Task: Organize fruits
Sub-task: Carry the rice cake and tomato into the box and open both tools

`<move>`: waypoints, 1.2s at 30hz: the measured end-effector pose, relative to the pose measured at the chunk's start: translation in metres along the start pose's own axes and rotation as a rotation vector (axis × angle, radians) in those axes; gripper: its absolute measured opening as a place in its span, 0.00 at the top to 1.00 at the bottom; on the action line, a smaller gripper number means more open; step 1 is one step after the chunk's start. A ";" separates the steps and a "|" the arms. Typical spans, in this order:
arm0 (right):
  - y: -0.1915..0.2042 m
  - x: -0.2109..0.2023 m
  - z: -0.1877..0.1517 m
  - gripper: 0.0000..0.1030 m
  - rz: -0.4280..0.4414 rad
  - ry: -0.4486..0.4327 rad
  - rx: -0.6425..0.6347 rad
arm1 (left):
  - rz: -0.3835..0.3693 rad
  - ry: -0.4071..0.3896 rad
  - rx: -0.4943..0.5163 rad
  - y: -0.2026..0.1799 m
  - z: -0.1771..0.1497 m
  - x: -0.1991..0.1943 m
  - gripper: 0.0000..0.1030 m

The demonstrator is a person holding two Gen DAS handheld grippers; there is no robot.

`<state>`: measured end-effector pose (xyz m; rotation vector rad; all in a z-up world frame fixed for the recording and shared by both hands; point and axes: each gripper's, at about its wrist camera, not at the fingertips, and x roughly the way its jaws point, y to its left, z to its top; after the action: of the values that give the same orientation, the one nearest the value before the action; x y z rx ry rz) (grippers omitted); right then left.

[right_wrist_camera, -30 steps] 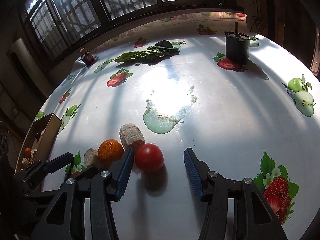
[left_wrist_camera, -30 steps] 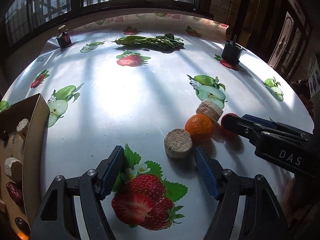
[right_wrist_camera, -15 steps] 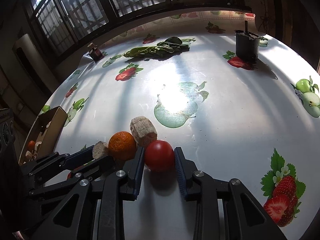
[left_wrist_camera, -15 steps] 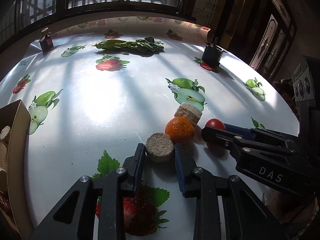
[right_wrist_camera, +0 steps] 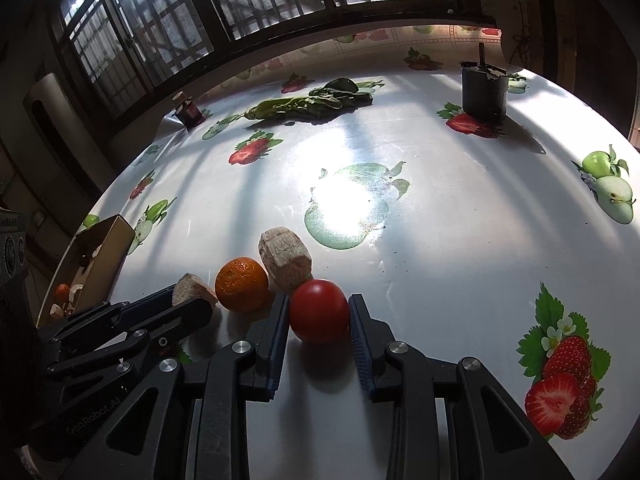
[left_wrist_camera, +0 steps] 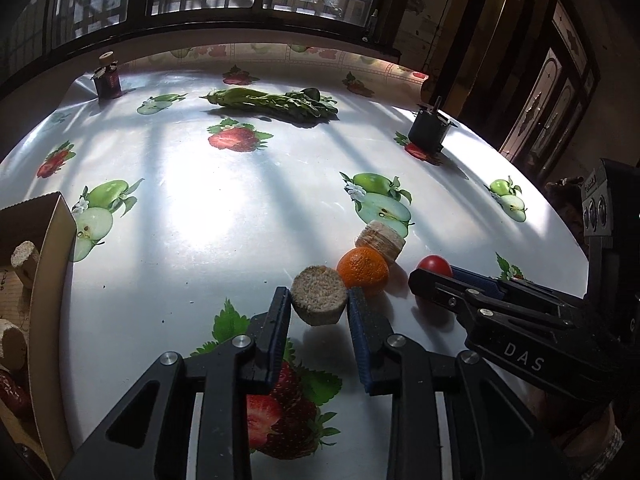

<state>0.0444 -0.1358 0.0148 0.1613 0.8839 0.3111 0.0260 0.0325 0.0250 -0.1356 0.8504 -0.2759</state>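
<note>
My left gripper [left_wrist_camera: 319, 300] is shut on a round tan corn piece [left_wrist_camera: 319, 295] and holds it just above the table. My right gripper [right_wrist_camera: 319, 312] is shut on a red tomato [right_wrist_camera: 319, 311], lifted slightly. An orange mandarin [left_wrist_camera: 362, 271] lies on the table between them, touching a second tan corn piece [left_wrist_camera: 380, 240]. In the right wrist view the mandarin [right_wrist_camera: 241, 284] sits left of the tomato, with that corn piece [right_wrist_camera: 285, 256] behind it. The right gripper with the tomato [left_wrist_camera: 435, 266] shows at the right of the left wrist view.
An open cardboard box [left_wrist_camera: 52, 248] with corn pieces and dates stands at the left table edge. Leafy greens [left_wrist_camera: 272, 101], a small dark bottle [left_wrist_camera: 107, 80] and a black container [left_wrist_camera: 429, 131] stand at the far side. The tablecloth [left_wrist_camera: 224, 208] has fruit prints.
Both grippers closed from open: the left on the corn piece, the right on the tomato. Both objects are now lifted slightly off the table.
</note>
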 end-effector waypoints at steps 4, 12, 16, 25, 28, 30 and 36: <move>0.003 -0.010 -0.003 0.69 -0.007 -0.002 0.023 | -0.021 -0.031 -0.023 0.002 -0.005 -0.029 0.73; 0.056 -0.046 -0.016 0.69 0.047 -0.016 -0.049 | 0.029 -0.121 -0.110 0.047 -0.029 -0.113 0.73; 0.100 -0.058 -0.016 0.69 0.102 -0.023 -0.108 | 0.135 -0.141 -0.175 0.100 -0.044 -0.148 0.73; 0.217 -0.032 -0.027 0.68 0.251 0.051 -0.254 | 0.370 -0.056 -0.230 0.205 -0.054 -0.159 0.72; 0.253 -0.016 -0.037 0.68 0.264 0.086 -0.322 | 0.394 -0.014 -0.223 0.220 -0.056 -0.148 0.72; 0.272 -0.004 -0.045 0.68 0.253 0.106 -0.366 | 0.388 0.008 -0.233 0.227 -0.058 -0.143 0.72; 0.301 0.019 -0.057 0.68 0.241 0.149 -0.429 | 0.410 0.041 -0.228 0.228 -0.057 -0.138 0.72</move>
<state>-0.0493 0.1552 0.0457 -0.1571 0.9261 0.7371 -0.0611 0.2909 0.0355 -0.1648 0.9275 0.2041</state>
